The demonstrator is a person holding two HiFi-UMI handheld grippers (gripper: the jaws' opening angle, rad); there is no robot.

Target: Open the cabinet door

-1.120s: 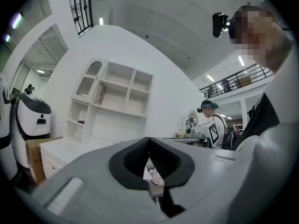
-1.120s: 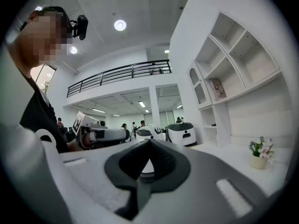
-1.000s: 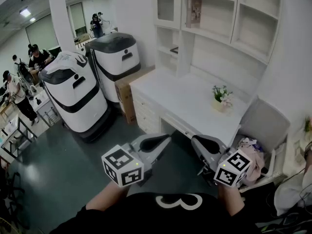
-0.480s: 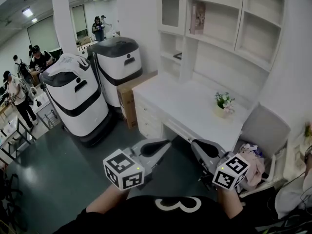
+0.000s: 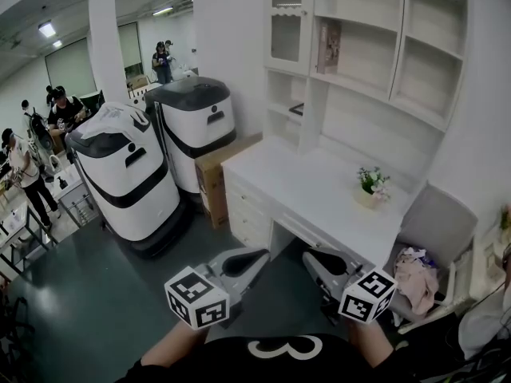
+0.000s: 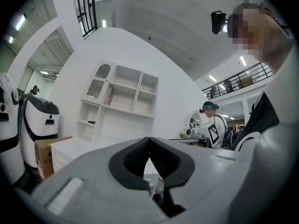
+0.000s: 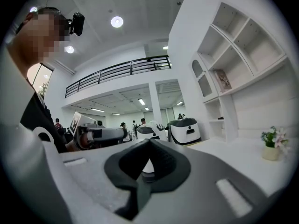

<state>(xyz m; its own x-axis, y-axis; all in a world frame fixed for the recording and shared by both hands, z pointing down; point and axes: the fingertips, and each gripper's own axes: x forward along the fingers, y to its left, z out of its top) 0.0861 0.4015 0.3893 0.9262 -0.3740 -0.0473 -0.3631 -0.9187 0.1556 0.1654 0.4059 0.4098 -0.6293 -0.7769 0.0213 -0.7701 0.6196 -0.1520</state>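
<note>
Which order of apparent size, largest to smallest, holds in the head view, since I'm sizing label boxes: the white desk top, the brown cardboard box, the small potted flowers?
1. white desk top
2. brown cardboard box
3. small potted flowers
All three stand at roughly similar distance, so nearness hardly skews this order.

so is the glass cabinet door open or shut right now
Shut: the glass cabinet door lies flush, not swung out, beside the open shelves.

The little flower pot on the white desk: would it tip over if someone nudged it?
Probably, if nudged high: the small cream pot of flowers looks top-heavy, its bouquet wider than its base. It seems light, so a low push might slide it across the smooth white desk.
</note>
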